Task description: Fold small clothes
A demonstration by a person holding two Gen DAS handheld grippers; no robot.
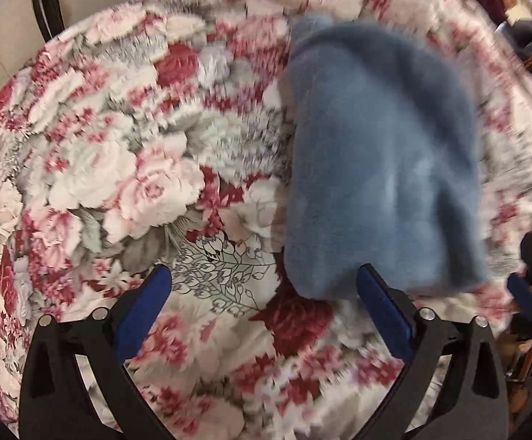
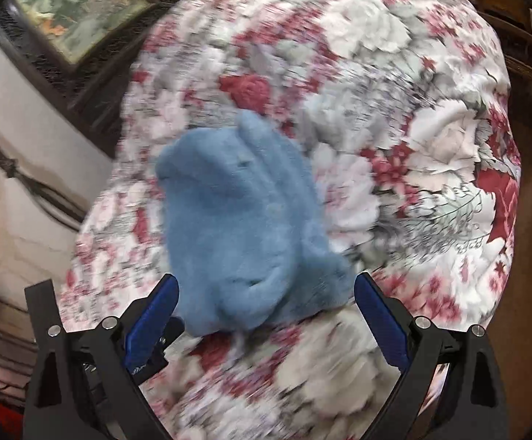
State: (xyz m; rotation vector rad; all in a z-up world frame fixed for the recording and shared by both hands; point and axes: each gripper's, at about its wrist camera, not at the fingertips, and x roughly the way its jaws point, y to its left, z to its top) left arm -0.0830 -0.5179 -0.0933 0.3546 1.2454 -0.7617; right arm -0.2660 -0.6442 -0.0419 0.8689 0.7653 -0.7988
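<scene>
A small fluffy blue garment (image 1: 379,154) lies bunched on a floral red, pink and white bedspread (image 1: 119,154). In the left wrist view it fills the right half, its near end just past the right finger. My left gripper (image 1: 266,286) is open above the spread, with nothing between its blue pads. In the right wrist view the same blue garment (image 2: 244,220) sits straight ahead on the bedspread (image 2: 412,110). Its near end bulges between the fingertips of my right gripper (image 2: 266,293), which is open. Both views are blurred by motion.
A framed picture (image 2: 79,11) hangs on a pale wall at the upper left of the right wrist view. Dark wooden furniture (image 2: 529,73) borders the bed on the right. A seated person (image 1: 493,0) shows far off at the top right of the left wrist view. The other gripper's blue fingertip (image 1: 522,293) is at the right edge.
</scene>
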